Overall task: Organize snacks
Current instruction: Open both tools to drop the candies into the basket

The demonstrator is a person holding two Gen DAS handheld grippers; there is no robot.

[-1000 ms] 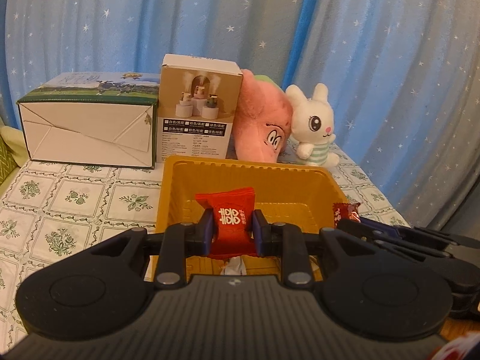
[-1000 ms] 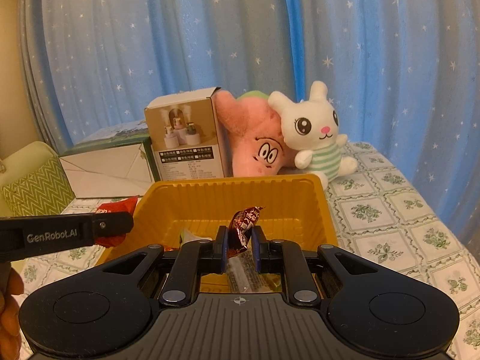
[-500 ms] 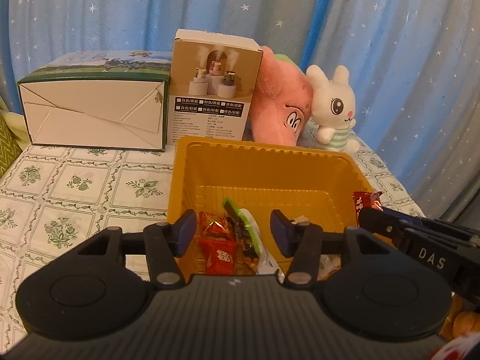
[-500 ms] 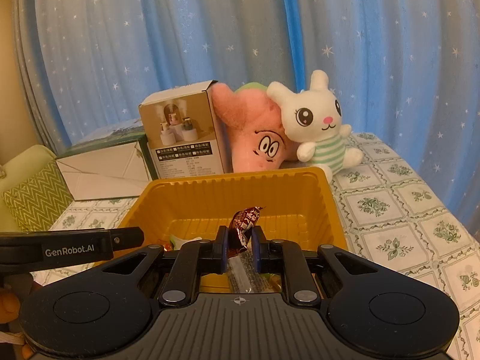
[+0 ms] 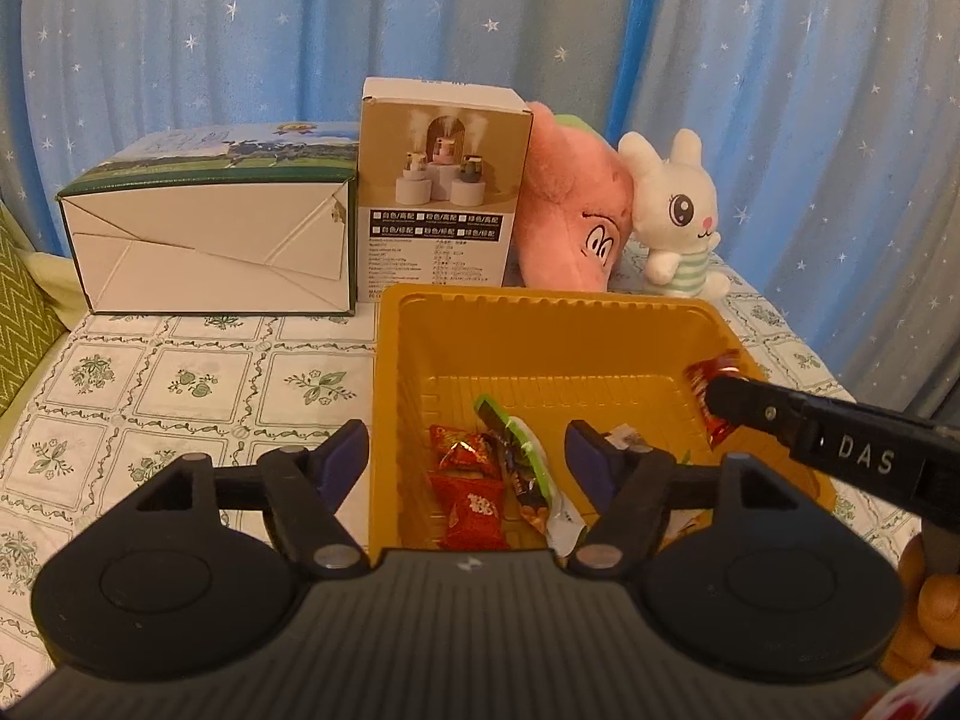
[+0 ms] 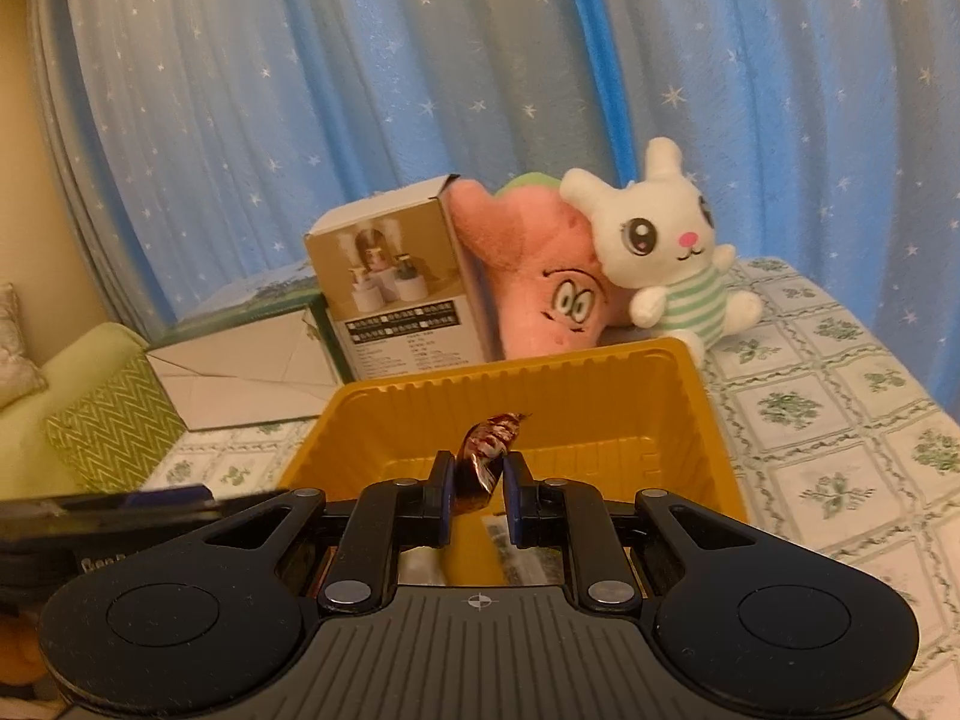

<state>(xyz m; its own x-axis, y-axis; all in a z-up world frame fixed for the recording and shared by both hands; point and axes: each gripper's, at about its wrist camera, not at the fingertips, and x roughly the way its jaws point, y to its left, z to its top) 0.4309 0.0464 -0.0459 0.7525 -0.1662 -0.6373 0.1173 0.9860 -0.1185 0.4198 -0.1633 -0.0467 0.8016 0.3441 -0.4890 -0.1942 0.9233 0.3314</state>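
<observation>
While your left gripper (image 5: pixel 468 456) hangs over the near left part of the yellow tray (image 5: pixel 540 330), its two fingers are spread wide apart and grip nothing; the left fingertip sits outside the tray's left wall and the right fingertip sits above the tray floor. Between them, on the tray floor, lie two red wrapped candies (image 5: pixel 471 501), one just behind the other, and just to their right a green-and-white packet (image 5: pixel 522 456) lies at a slant with a dark wrapped sweet against it. Your right gripper (image 6: pixel 477 489) is positioned over the near edge of the same tray (image 6: pixel 708 426), with its blue pads nearly together, pinching a dark red foil-wrapped candy (image 6: pixel 486 450) at the lower half; the twisted upper end of the wrapper points up and to the right above the pads. From the left wrist view, that gripper enters from the right and its tip holds the candy above the right part of the tray. The tray rests on a tablecloth (image 5: pixel 180 378) printed with green flower squares. Behind the tray stand a humidifier box (image 5: pixel 441 198), a pink plush (image 5: pixel 570 210) and a white rabbit plush (image 5: pixel 678 222); a green-and-white carton (image 5: pixel 210 240) lies left of the humidifier box. Blue star-printed curtains (image 5: pixel 240 30) hang behind all of these.
</observation>
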